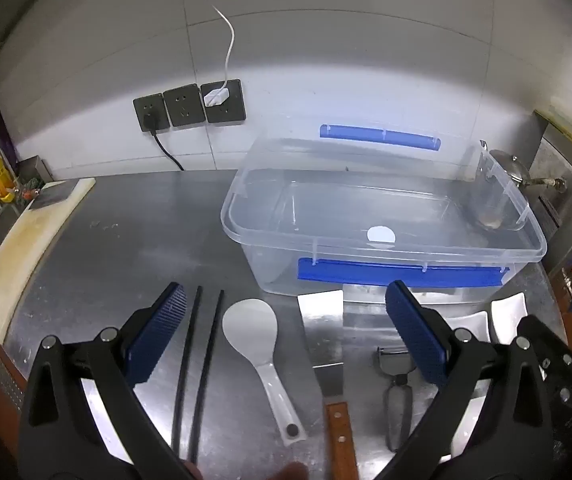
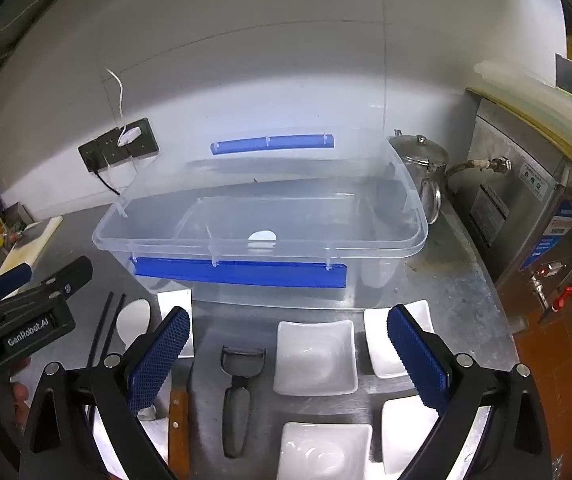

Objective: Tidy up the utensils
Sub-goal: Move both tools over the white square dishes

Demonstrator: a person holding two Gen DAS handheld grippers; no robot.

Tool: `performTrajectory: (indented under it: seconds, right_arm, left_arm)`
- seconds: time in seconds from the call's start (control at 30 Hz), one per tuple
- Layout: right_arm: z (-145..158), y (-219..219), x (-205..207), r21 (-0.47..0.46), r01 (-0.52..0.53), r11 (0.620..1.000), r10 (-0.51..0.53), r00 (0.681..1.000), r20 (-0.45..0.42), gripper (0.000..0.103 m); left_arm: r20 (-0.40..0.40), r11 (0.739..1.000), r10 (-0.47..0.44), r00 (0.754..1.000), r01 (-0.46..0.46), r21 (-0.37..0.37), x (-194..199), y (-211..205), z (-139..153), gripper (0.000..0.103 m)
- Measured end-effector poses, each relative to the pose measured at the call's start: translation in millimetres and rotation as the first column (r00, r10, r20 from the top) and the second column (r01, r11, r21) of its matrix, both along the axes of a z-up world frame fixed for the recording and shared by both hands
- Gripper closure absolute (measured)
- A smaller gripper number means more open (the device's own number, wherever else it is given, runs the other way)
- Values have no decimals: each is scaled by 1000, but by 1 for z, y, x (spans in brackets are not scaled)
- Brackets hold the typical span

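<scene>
A clear plastic bin (image 1: 382,240) (image 2: 262,240) with blue latches stands open on the steel counter. In front of it lie black chopsticks (image 1: 200,364), a white rice paddle (image 1: 252,332), a metal scraper (image 1: 322,324) with a wooden handle, and a grey peeler (image 1: 396,384) (image 2: 240,384). My left gripper (image 1: 286,320) is open above the paddle and scraper, holding nothing. My right gripper (image 2: 288,340) is open above the peeler and a white square dish (image 2: 316,356), holding nothing. The left gripper's body shows at the left of the right wrist view (image 2: 26,312).
Several white square dishes (image 2: 398,336) sit at the front right. A cutting board (image 1: 26,240) lies at the left. A metal kettle (image 2: 422,168) and a steel machine (image 2: 534,208) stand at the right. Wall sockets (image 1: 190,106) with cables are behind.
</scene>
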State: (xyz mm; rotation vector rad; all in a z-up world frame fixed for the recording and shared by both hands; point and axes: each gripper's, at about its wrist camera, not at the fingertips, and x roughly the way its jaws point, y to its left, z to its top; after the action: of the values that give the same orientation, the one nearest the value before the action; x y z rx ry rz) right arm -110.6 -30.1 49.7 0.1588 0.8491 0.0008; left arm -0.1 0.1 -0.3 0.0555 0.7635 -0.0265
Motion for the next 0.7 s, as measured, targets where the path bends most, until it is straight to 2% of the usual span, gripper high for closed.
performTrajectory:
  seconds: [0.1, 0.23, 0.27, 0.43, 0.7]
  right_arm:
    - [-1, -1, 1, -10, -2, 1000, 1, 1000, -20, 5]
    - [2, 9, 3, -36, 17, 999, -19, 999, -31, 5]
    - [1, 11, 3, -38, 18, 999, -20, 999, -33, 5]
    - [-5, 14, 3, -42, 28, 999, -31, 997, -71, 5]
    - [-13, 13, 8, -44, 29, 999, -34, 992, -123, 5]
  left_arm:
    - [-14, 1000, -4, 1000, 3, -7, 1, 2, -3, 7]
    - [-29, 1000, -9, 1000, 9, 17, 6, 7, -7, 7]
    - [-30, 999, -16, 999, 17, 43, 8, 2, -8, 7]
    - [-42, 999, -33, 999, 34, 30, 8, 11, -18, 7]
    - [-74, 998, -13, 997, 17, 61, 13, 13, -25, 7]
